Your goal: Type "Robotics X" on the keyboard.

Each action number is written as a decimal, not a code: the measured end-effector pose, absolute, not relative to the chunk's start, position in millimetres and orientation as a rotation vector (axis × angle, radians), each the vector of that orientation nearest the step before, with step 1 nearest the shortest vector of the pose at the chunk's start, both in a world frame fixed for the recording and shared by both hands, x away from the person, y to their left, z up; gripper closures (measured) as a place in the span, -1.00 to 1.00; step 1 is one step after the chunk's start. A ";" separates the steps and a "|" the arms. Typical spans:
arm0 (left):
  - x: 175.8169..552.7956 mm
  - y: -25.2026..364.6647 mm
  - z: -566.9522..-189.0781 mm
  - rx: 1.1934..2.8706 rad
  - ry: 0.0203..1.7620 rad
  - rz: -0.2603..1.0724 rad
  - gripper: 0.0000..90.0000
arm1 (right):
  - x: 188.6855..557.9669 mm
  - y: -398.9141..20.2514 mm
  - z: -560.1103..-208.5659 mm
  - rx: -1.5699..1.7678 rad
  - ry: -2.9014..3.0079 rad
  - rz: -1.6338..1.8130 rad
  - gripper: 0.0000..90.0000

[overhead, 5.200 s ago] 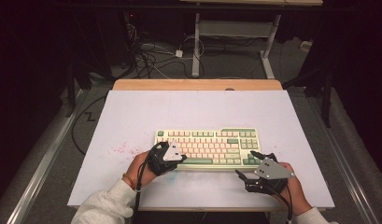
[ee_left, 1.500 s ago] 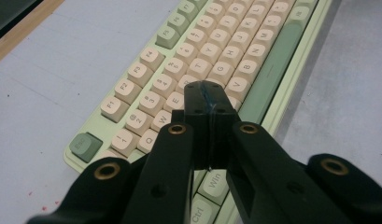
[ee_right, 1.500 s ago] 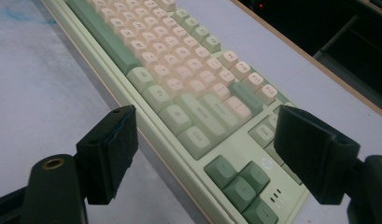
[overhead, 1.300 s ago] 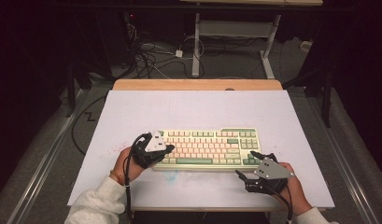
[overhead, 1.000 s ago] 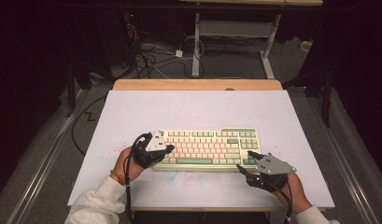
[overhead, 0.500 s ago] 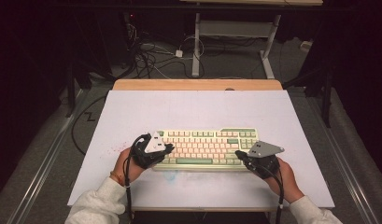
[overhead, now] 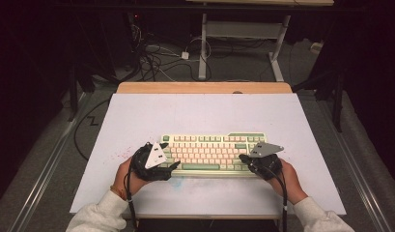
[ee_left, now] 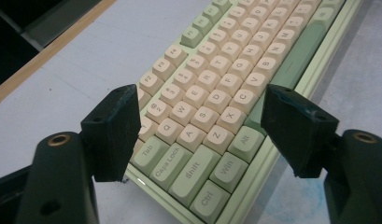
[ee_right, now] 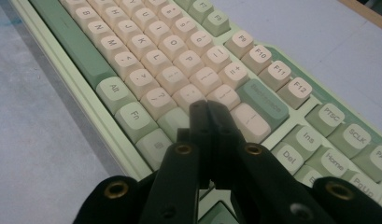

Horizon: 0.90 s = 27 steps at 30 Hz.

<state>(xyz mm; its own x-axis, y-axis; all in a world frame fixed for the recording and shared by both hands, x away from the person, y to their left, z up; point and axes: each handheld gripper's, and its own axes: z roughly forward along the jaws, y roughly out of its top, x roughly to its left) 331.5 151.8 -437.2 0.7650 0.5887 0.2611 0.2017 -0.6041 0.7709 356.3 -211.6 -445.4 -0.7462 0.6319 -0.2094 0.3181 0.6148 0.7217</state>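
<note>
A cream-and-green keyboard (overhead: 212, 153) lies flat on a white tabletop (overhead: 204, 113), its long axis running left to right across the person's front and its spacebar row toward the person. It sits in the near half of the surface, close to the front edge. Broad bare room lies beyond it up to the wooden strip (overhead: 204, 87) at the far edge, with clear margins to either side. The left tongs (overhead: 164, 162) hang at the keyboard's left end, jaws spread wide and holding nothing; in the left gripper view (ee_left: 198, 123) they frame the Tab, Caps Lock, Shift and Ctrl corner. The right tongs (overhead: 248, 158) are at the right end, jaws pressed together with nothing between them; in the right gripper view (ee_right: 208, 114) their tips hover low over the keys near the right Shift, contact uncertain. Faint pink speckles (overhead: 119, 153) mark the tabletop left of the keyboard. Cables (overhead: 156, 55) sprawl on the floor beyond.
</note>
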 end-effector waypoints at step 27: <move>303.0 187.6 -446.9 2.161 0.677 0.675 -0.59 | 358.6 -210.7 -454.0 0.758 2.406 0.906 1.00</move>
<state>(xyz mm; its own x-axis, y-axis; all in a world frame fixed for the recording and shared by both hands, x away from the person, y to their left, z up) 303.0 187.6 -446.9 0.7200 0.6489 0.2462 0.2477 -0.5716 0.7823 358.6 -210.7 -454.0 -0.7440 0.6316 -0.2180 0.3311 0.6319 0.7007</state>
